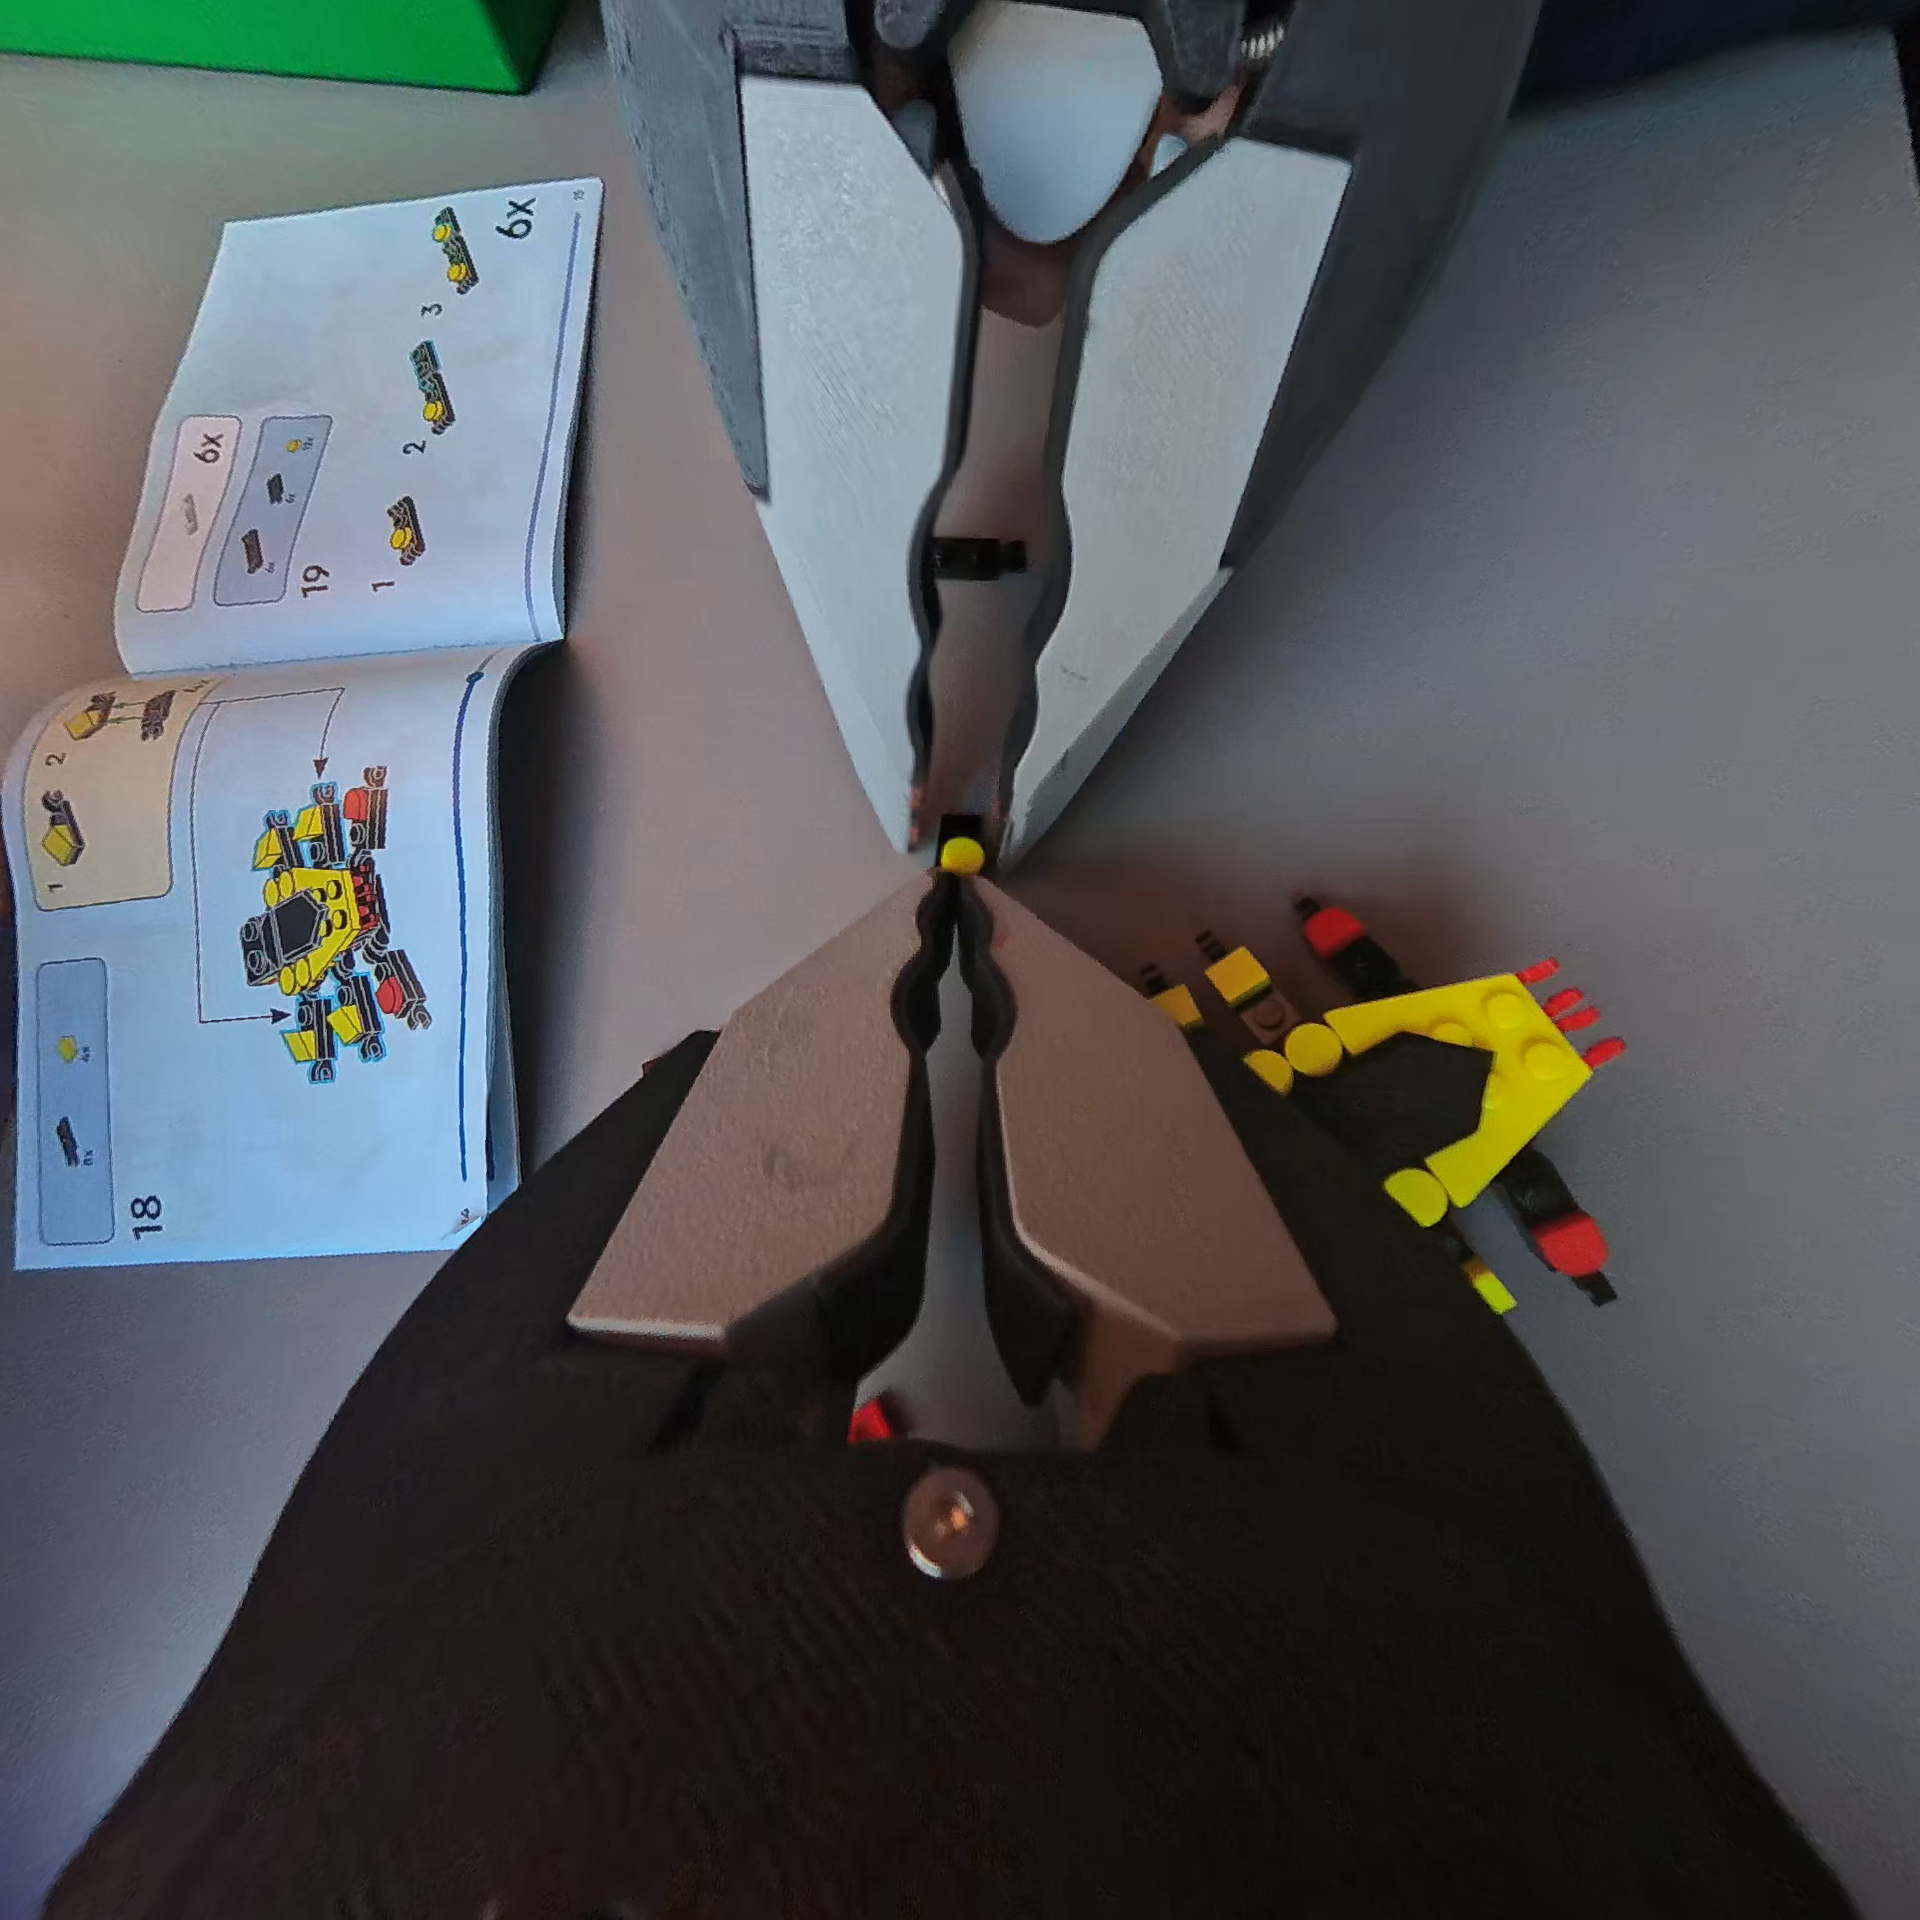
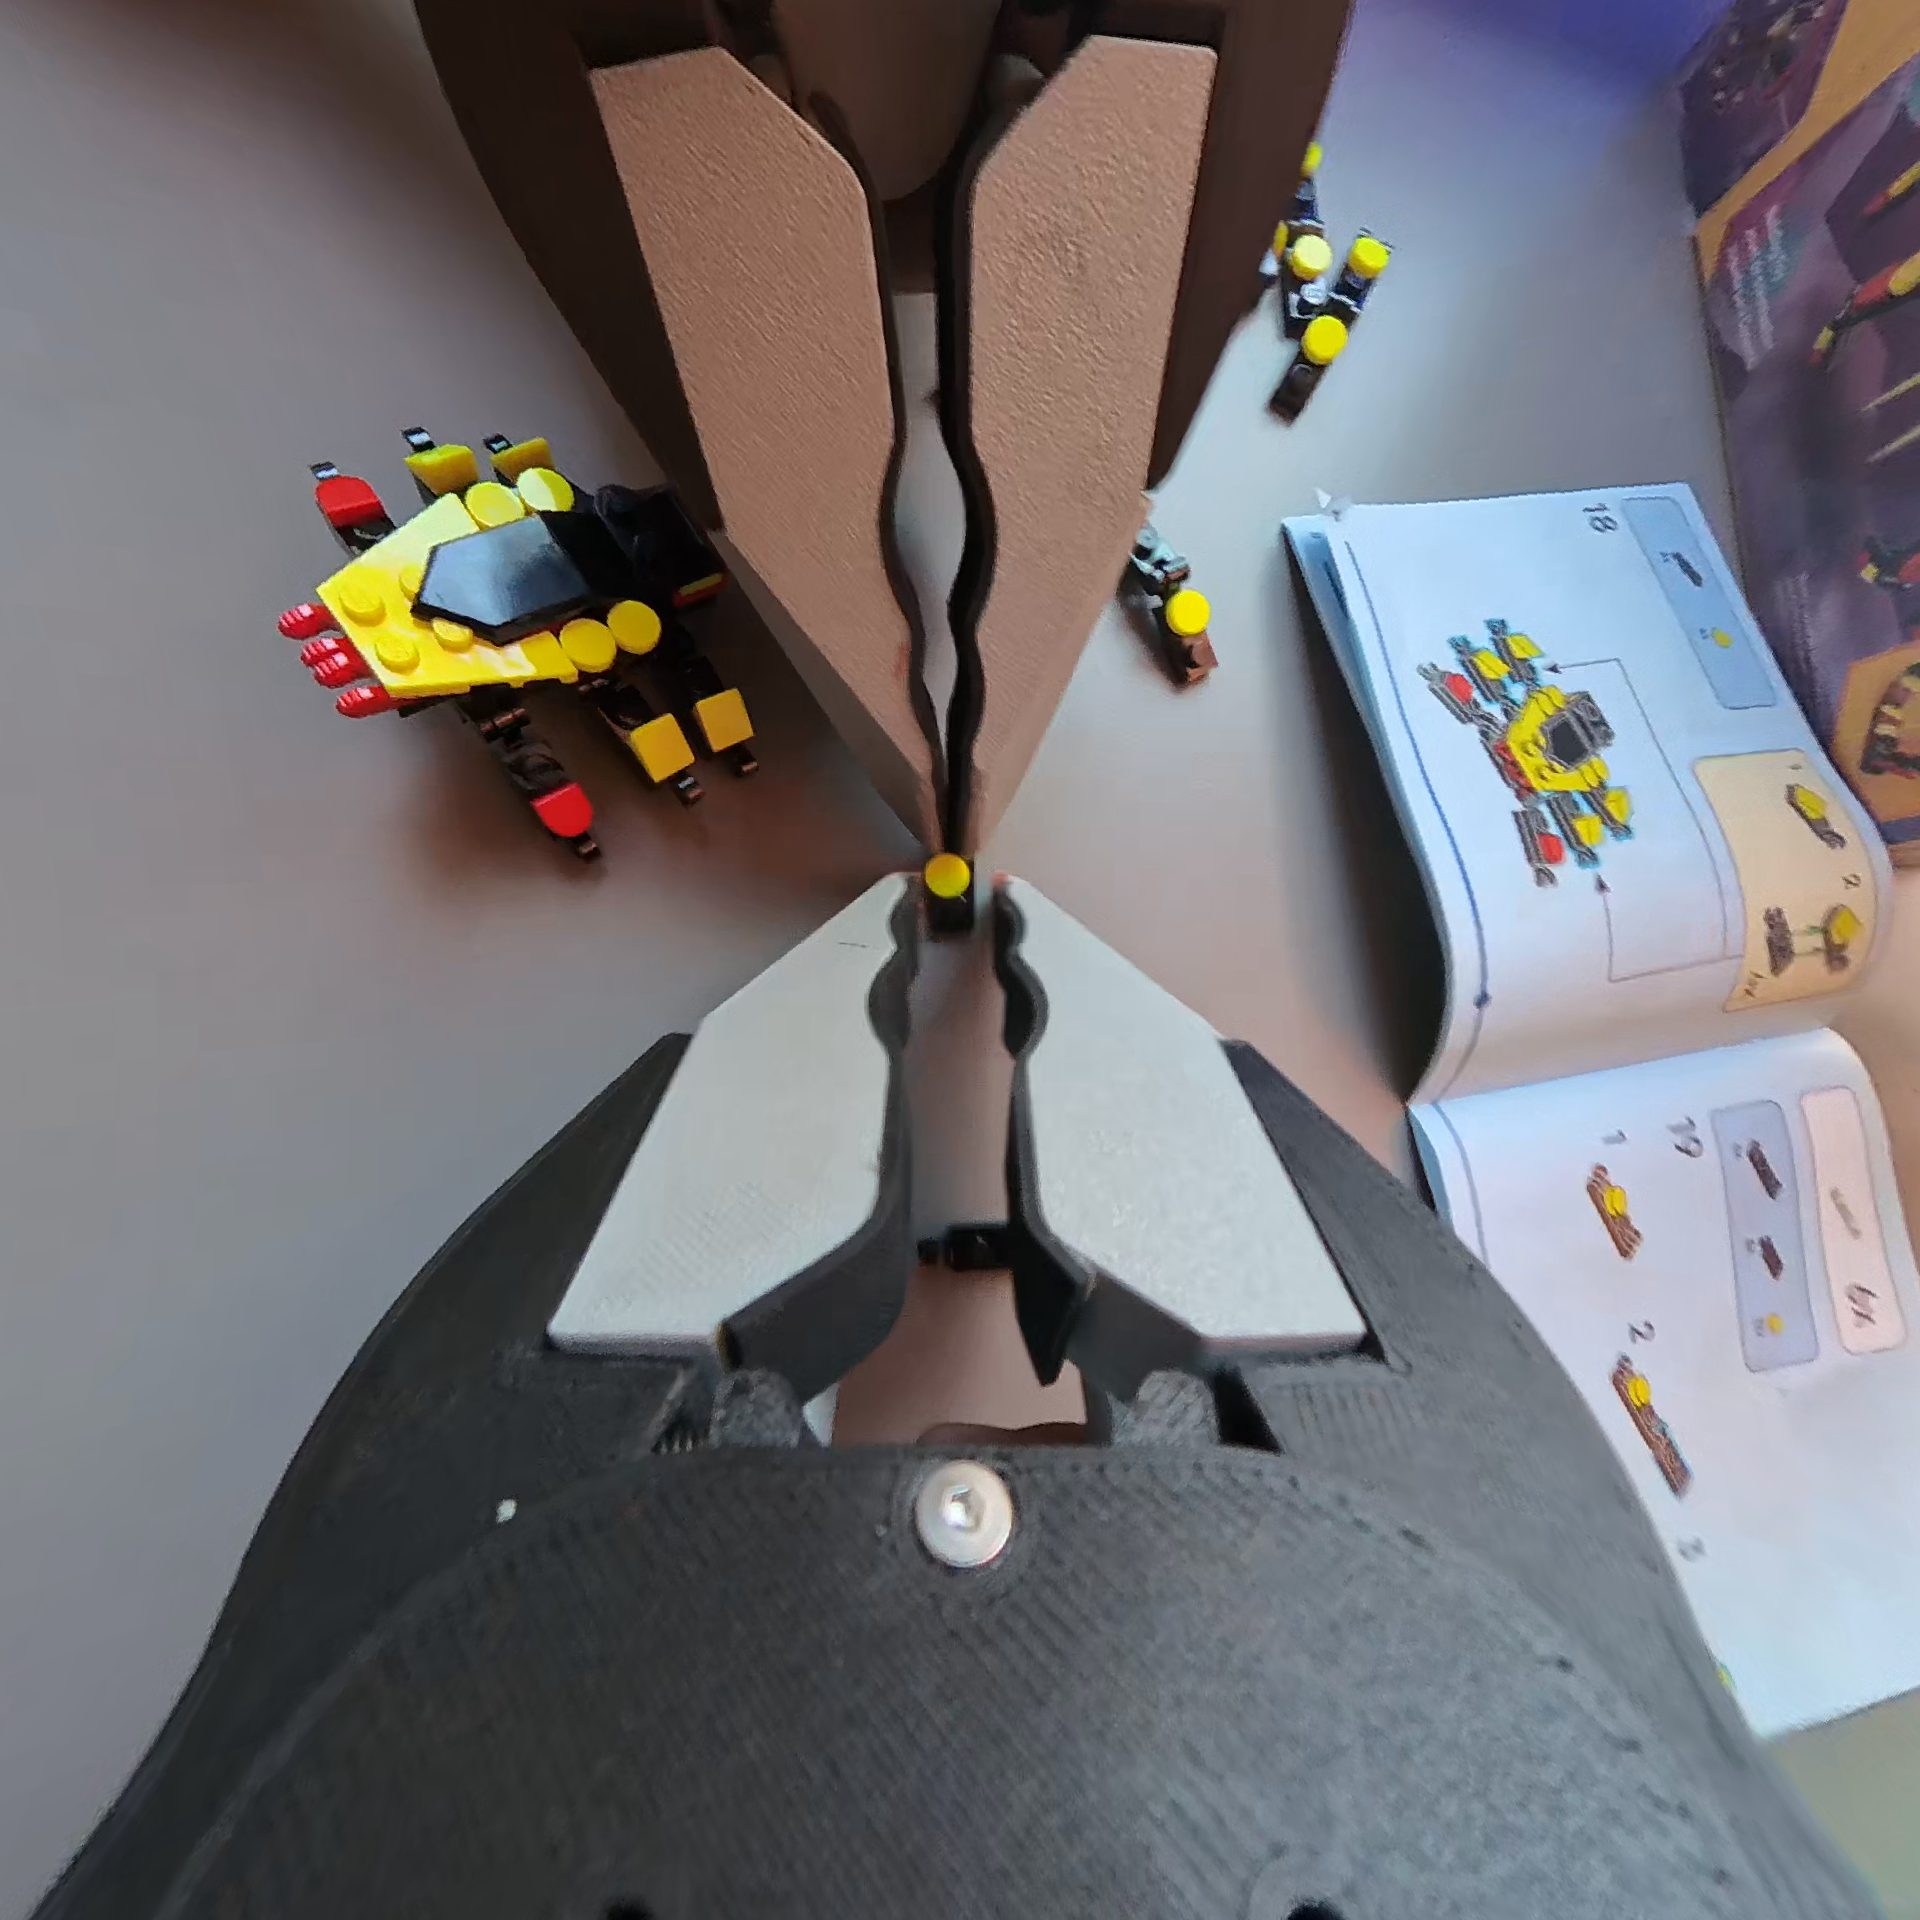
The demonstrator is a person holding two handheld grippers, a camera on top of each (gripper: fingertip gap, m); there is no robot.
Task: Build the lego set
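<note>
I'm holding the left gripper (image 1: 953, 894) with its brown fingers (image 1: 821, 1122) pinched together on a round yellow stud (image 1: 961, 855), and it is meeting the right gripper (image 2: 948, 914) tip to tip. The right gripper's grey fingers (image 2: 748, 1174) are sitting slightly apart and clamping a small black piece (image 2: 948, 916) that the yellow stud is sitting on. Both grippers are hovering over the grey table (image 2: 156, 1039) with this small sub-assembly between their tips.

A second black piece (image 2: 961, 1243) is lying between the right gripper's fingers, farther back towards the palm.

Just beside the left gripper's fingers, the partly built yellow and black lego model (image 2: 499, 613) with red tips is resting on the table. On the other side, in the right wrist view, a short black leg with a yellow stud (image 2: 1179, 613) is lying near the left gripper, and a cluster of similar legs (image 2: 1314, 291) is lying farther off.

The instruction booklet (image 1: 312, 727) is lying open on the table well apart from the model. A green box corner (image 1: 281, 42) is showing beyond it in the left wrist view, and a purple set box (image 2: 1818, 364) is lying past the booklet in the right wrist view.
</note>
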